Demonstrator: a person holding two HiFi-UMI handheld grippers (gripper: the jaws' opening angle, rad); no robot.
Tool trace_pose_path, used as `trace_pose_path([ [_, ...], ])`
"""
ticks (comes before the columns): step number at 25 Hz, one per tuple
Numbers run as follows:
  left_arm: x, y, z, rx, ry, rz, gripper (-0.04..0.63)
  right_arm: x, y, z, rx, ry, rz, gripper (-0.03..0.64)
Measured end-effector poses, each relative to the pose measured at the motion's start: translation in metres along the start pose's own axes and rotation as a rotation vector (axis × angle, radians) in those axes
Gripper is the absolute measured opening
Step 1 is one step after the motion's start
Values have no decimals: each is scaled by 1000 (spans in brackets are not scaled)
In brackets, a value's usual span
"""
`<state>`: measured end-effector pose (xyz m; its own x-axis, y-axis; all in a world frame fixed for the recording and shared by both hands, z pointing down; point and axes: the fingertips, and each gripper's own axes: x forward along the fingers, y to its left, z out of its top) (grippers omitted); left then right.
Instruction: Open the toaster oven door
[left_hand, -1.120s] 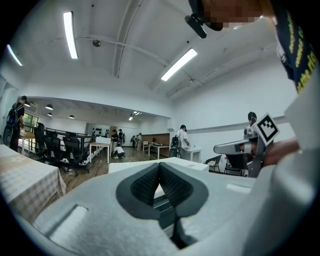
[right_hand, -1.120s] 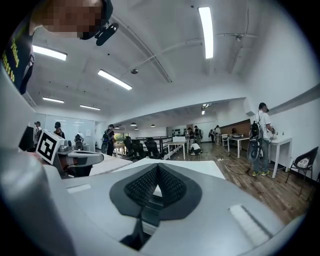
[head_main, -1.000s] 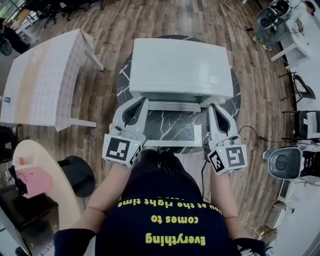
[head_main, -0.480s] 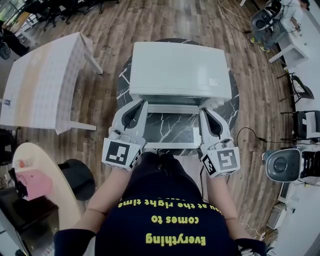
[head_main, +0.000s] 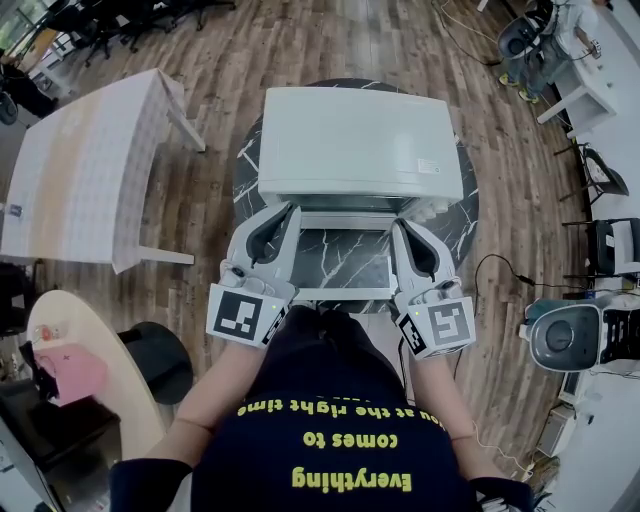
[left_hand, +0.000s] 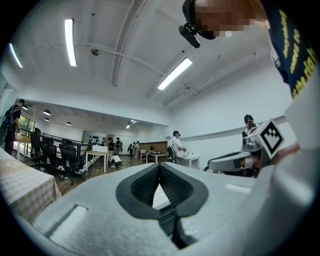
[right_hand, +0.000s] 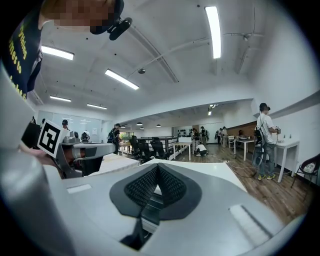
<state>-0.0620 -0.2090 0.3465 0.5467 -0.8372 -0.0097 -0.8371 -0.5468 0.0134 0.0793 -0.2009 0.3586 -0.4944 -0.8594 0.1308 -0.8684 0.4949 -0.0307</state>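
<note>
Right gripper (head_main: 399, 226) has slid inward, close beside the lowered door (head_main: 345, 258); left gripper (head_main: 288, 210) flanks its other edge. Both sets of fingers are pressed together, empty. The toaster oven (head_main: 360, 140) just ahead looks open to me.

The toaster oven (head_main: 360, 140) sits on the round table (head_main: 462, 215). Its door (head_main: 340, 255) lies flat before it, toward the person. The left gripper (head_main: 286, 213) flanks the door's left edge, the right gripper (head_main: 399, 226) its right. 1 long table (head_main: 80, 170) stands further left.
</note>
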Motion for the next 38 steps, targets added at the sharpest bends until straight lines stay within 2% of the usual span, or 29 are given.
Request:
trace_pose_path([
  [7,3,-2,-1,-27,-8,-18,0,1,0,0,7,1,1,12],
  [38,3,1,-11,-22,12,-5,0,3,-6,-2,12,2,-29,12],
])
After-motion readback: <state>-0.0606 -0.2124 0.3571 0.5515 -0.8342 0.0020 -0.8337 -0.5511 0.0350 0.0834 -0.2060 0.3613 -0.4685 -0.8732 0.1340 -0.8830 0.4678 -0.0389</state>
